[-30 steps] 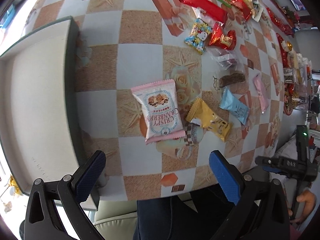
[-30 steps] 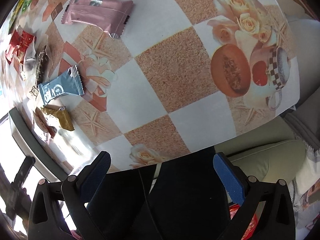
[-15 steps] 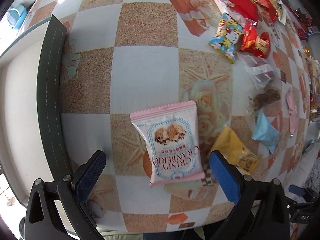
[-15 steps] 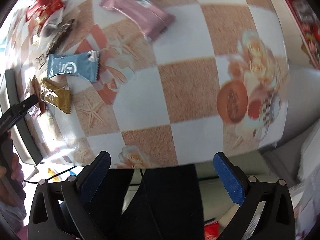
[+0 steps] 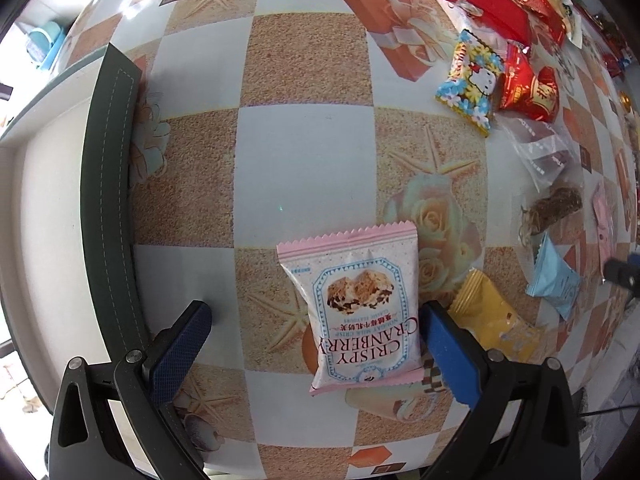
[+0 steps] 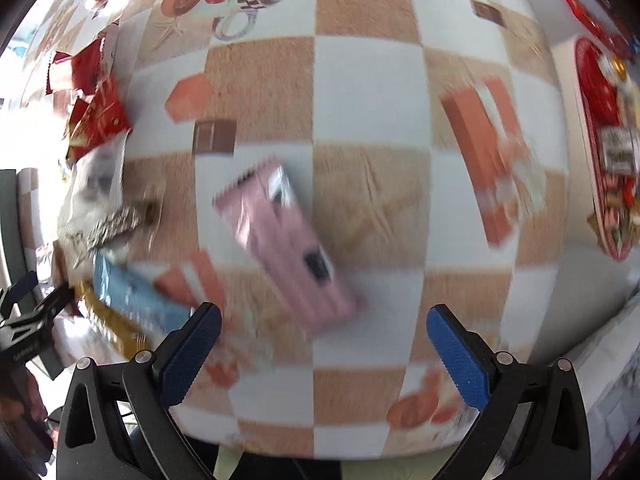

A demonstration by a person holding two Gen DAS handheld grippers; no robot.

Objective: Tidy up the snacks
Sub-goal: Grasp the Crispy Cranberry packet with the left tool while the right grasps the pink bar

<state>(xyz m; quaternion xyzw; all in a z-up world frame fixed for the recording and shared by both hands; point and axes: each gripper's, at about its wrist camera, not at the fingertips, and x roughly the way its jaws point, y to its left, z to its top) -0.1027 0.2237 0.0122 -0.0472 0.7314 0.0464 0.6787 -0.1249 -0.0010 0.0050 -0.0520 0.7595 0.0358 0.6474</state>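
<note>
A pink Crispy Cranberry packet (image 5: 356, 308) lies on the checked tablecloth. My left gripper (image 5: 314, 344) is open just above the cloth, the packet's lower half between its fingers, close to the right finger (image 5: 448, 356). A yellow packet (image 5: 496, 320) and a light blue packet (image 5: 554, 280) lie to its right. My right gripper (image 6: 320, 356) is open and empty above a long pink packet (image 6: 288, 248), which lies just beyond the fingertips. The right wrist view is blurred. The light blue packet (image 6: 132, 296) lies left of it.
A dark-rimmed tray (image 5: 106, 208) with a pale floor stands at the left. Red, green and Hello Kitty (image 5: 470, 84) packets lie at the far right of the left wrist view. A red dish of sweets (image 6: 604, 152) stands at the right table edge. The left gripper (image 6: 28, 308) shows at the left.
My left gripper has moved forward and down, so the Crispy Cranberry packet now sits between its fingers. My right gripper has swung fast toward the long pink packet.
</note>
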